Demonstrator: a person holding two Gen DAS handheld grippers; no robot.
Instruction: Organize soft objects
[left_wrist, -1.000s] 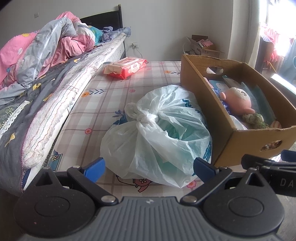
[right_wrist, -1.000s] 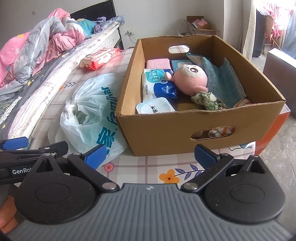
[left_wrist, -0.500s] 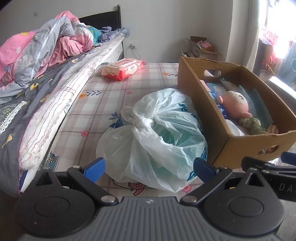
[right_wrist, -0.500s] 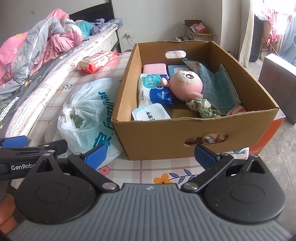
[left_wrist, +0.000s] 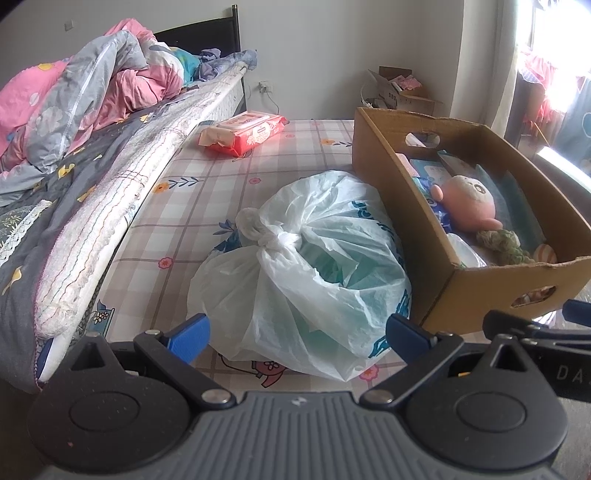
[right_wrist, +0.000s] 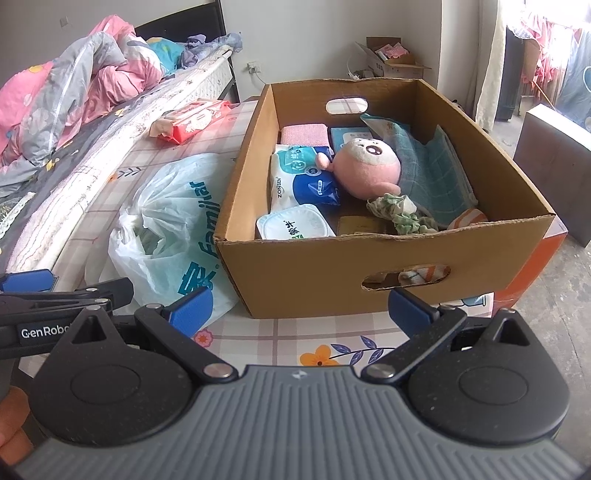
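Knotted bag (left_wrist: 303, 273) – contents veiled, box (right_wrist: 317, 273) corner cropped

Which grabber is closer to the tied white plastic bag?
Left. The left gripper sits right in front of the tied white plastic bag; the right gripper faces the brown cardboard box, bag off to its left.
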